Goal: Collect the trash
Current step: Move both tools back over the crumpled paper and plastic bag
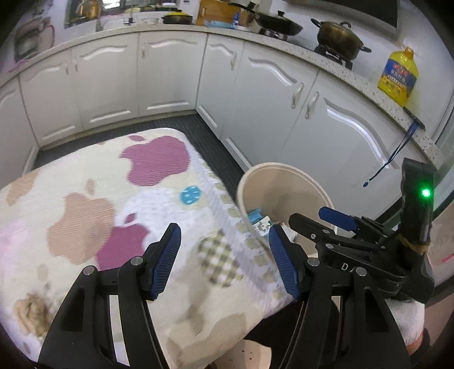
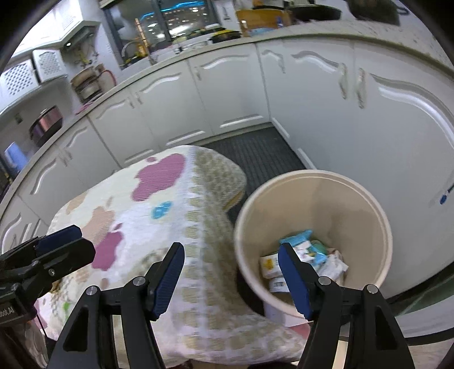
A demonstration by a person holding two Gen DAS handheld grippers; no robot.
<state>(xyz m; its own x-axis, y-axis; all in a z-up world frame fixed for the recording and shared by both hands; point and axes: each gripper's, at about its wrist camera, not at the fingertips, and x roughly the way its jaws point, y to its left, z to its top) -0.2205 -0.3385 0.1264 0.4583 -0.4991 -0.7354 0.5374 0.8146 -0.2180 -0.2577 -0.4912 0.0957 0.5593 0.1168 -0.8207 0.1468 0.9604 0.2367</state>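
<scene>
Beside white kitchen cabinets [image 1: 255, 93], a patterned apple-print cloth [image 1: 107, 198] is covering the table; a cream round plastic bin [image 2: 354, 204] is standing just beside it, holding crumpled wrappers [image 2: 309, 252]. Left gripper [image 1: 224, 255] and right gripper [image 2: 231, 275] are hanging released, empty. Bin's base is hidden.

Two grippers: the left gripper [image 1: 224, 241], and the right gripper [image 2: 231, 261], each with two blue-padded fingers.

One cream bin [image 2: 366, 198], near right.

Wrappers [image 2: 306, 252] in the bin: at least four, blue-and-white and yellow-and-white; the heap overlaps, so exact count unclear.

One covered table [image 1: 93, 198], near left, patterned cloth.

On the far counter [image 1: 286, 46]: one black pan [image 1: 279, 24], one dark pot [image 1: 339, 35], one yellow-lidded pot [image 1: 177, 17], one yellow oil bottle [image 1: 398, 75], one cardboard box [image 1: 217, 11].

One dark floor mat [image 2: 255, 153].
</scene>
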